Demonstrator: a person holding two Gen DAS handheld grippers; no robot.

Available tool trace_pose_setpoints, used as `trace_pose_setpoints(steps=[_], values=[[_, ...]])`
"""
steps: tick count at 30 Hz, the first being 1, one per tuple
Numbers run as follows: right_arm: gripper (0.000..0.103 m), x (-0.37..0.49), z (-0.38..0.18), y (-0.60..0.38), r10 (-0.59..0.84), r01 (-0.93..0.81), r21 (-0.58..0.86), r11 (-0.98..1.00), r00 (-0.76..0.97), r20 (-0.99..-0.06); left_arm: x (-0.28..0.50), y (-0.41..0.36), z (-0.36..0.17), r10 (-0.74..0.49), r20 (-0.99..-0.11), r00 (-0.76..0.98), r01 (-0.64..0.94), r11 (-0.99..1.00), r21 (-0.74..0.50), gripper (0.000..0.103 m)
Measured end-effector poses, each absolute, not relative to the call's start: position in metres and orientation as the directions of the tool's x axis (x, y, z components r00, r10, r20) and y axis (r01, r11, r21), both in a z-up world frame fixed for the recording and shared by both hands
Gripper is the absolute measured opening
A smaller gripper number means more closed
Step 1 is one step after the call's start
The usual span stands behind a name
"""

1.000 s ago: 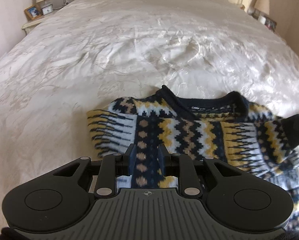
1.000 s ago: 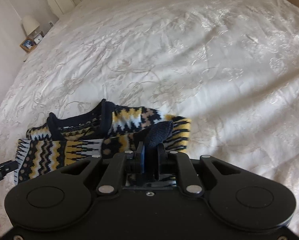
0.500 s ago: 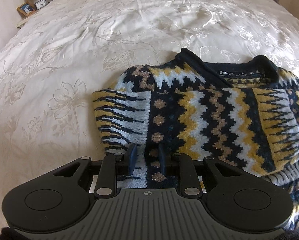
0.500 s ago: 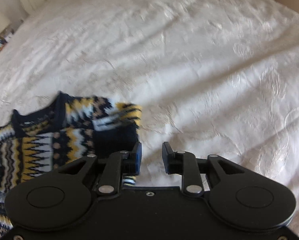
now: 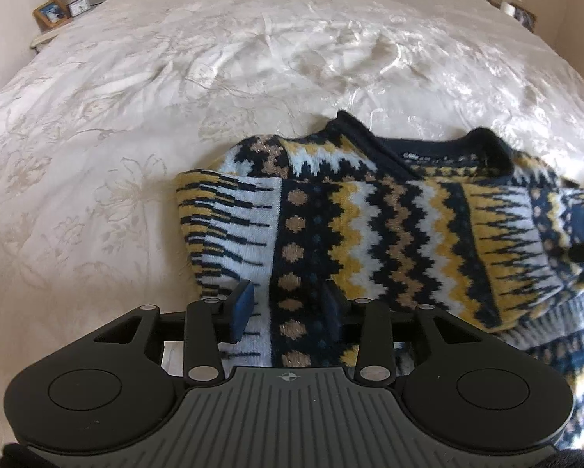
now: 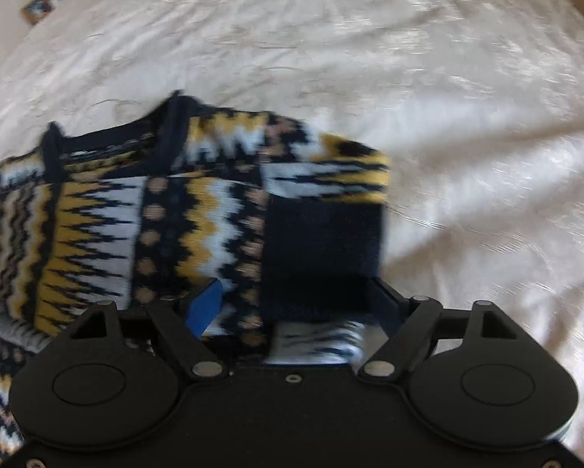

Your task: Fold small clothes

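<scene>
Lies folded on the white bedspread [image 5: 143,124]: a patterned knit sweater [image 5: 389,234], navy collar toward the headboard, navy cuff [image 6: 323,249] on top at its right edge. Left gripper [image 5: 288,308] low over the folded sleeve, jaws just opened, parted, knit between them unpressed. Right gripper [image 6: 295,304] just opened wide, straddling the cuff, gripping nothing.

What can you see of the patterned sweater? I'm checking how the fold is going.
The sweater is a small knit with navy, yellow, white and tan zigzag bands and a navy collar. It lies on the white bedspread, sleeves folded across its front, one navy cuff showing. Both grippers hover over it with jaws apart.
</scene>
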State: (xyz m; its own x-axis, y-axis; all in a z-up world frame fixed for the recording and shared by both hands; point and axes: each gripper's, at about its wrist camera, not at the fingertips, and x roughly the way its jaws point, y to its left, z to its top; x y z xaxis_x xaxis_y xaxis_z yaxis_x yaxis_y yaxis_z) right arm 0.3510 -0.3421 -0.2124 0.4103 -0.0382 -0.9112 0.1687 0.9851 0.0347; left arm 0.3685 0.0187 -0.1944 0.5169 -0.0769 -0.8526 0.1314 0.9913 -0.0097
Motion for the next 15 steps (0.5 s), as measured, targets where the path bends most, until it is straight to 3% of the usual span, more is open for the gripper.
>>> trace_pose_setpoints(steps=[6,15], values=[[0.084,0.302,-0.190,-0.359,-0.037,0.220,0.082,0.972,0.487,-0.873,0.356,0.011,-0.178,-0.093,-0.844,0.528,0.138,0.990,-0.023,0.040],[0.084,0.268,-0.202,-0.350,-0.049,0.178,0.032,0.983,0.433,-0.900,0.365,0.009,-0.215,-0.071,-0.896,0.439,0.137,0.991,-0.011,0.041]])
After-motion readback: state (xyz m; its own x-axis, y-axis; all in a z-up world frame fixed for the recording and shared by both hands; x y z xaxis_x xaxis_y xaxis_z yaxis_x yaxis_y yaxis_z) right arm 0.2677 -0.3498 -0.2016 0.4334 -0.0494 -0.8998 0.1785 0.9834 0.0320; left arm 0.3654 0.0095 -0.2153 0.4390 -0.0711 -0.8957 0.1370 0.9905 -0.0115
